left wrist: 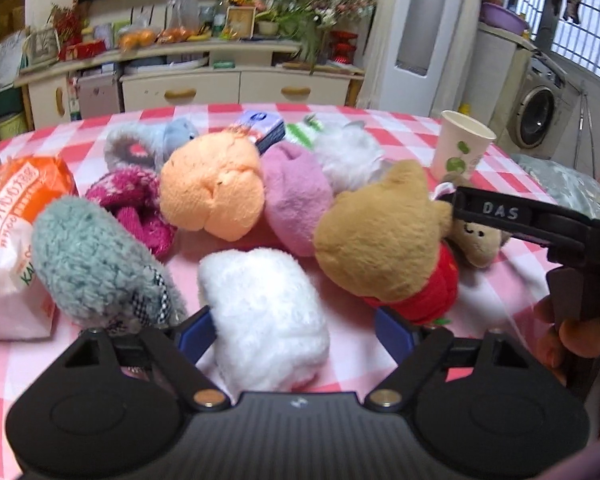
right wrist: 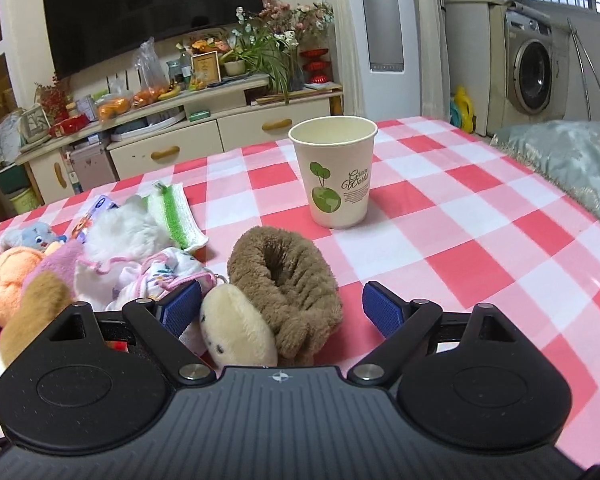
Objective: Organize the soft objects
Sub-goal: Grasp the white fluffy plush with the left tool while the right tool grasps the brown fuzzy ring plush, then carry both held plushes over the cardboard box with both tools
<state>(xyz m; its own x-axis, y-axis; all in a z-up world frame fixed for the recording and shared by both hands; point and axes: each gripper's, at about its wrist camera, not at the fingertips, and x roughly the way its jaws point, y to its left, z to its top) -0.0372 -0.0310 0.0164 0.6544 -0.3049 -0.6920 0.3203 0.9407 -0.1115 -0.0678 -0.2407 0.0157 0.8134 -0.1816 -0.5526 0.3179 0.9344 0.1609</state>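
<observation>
Nearest the left cam: fluffy white rolled cloth [left wrist: 266, 316] on the pink-and-white checked tabletop [left wrist: 480, 300], lying between the blue pads of the left hand-held gripper [left wrist: 296, 330]. Jaws spread; left pad touches the cloth, right pad stands clear. Relative to the white cloth: grey-green fuzzy plush [left wrist: 96, 260] just left, round orange plush [left wrist: 212, 184] and pink plush [left wrist: 296, 196] behind, tan bear w/ red shirt [left wrist: 384, 236] just right. Right hand-held gripper [right wrist: 280, 316] also spread, around a cream-faced brown plush monkey [right wrist: 276, 300], pads not pressing it. Paper cup w/ green print [right wrist: 334, 172] sits well behind the monkey.
</observation>
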